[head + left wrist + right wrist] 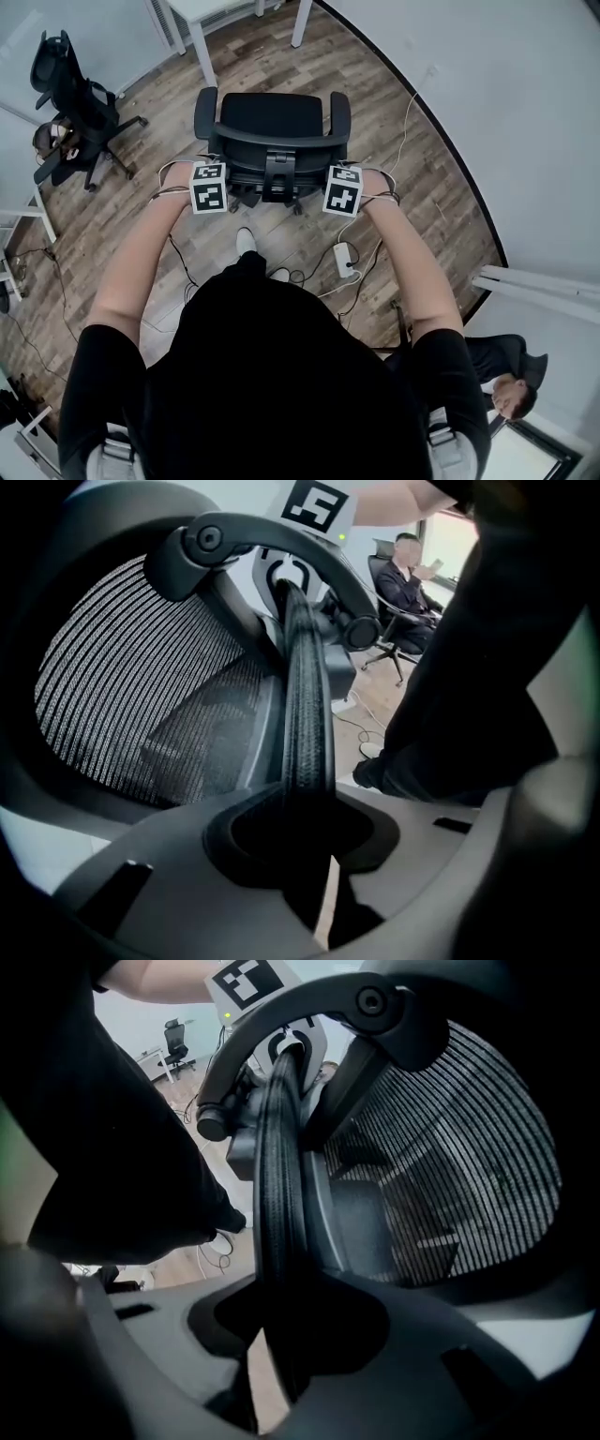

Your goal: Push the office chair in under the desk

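A black mesh office chair [272, 131] stands on the wood floor with its seat facing a white desk [201, 42] at the top of the head view. My left gripper [305, 841] sits at the left end of the backrest's top rim [306, 686]. That ribbed rim runs straight down into its jaws, which are closed on it. At the rim's right end [278, 1176], my right gripper [281, 1326] clamps the same edge the same way. In the head view only the two marker cubes [208, 187] show; the jaws are hidden beneath them.
A second black chair [75, 103] stands at the far left. A white power strip [344, 258] and loose cables lie on the floor by my feet. A curved white wall [487, 122] bounds the right side. A seated person [506, 375] is at the lower right.
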A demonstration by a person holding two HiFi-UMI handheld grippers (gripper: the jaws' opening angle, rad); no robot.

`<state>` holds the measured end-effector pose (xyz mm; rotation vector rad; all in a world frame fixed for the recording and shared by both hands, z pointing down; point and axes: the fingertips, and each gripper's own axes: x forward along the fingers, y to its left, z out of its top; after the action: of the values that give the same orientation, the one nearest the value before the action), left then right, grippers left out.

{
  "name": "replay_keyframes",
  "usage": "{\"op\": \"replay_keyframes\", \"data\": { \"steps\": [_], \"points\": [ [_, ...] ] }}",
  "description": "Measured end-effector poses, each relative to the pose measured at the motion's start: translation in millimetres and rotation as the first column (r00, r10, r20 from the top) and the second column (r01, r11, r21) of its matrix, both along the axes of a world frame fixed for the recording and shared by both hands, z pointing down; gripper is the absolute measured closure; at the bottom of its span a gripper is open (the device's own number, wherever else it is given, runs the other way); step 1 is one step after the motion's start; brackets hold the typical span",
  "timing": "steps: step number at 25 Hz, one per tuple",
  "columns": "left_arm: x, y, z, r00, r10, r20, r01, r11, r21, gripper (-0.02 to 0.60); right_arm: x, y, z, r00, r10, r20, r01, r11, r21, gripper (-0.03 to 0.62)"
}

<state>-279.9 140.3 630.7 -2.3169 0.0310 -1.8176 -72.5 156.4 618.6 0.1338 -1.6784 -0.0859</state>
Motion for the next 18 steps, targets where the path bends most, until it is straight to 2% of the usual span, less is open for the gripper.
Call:
{"op": "replay_keyframes", "data": {
  "steps": [10,18],
  "points": [
    [23.2,-65.1,-1.7,0.999,0.031,-0.011,-0.031,0.999,0.034,0.502,23.1,-59.9,-0.9,0.999,0.044,-0.031,-0.042,0.996,0.076,0.480],
    [37.7,-98.7,-4.1,0.998,0.057,-0.026,-0.056,0.997,0.045,0.506,38.5,-95.9,0.0,0.997,0.063,-0.053,-0.057,0.992,0.109,0.479]
  ]
}}
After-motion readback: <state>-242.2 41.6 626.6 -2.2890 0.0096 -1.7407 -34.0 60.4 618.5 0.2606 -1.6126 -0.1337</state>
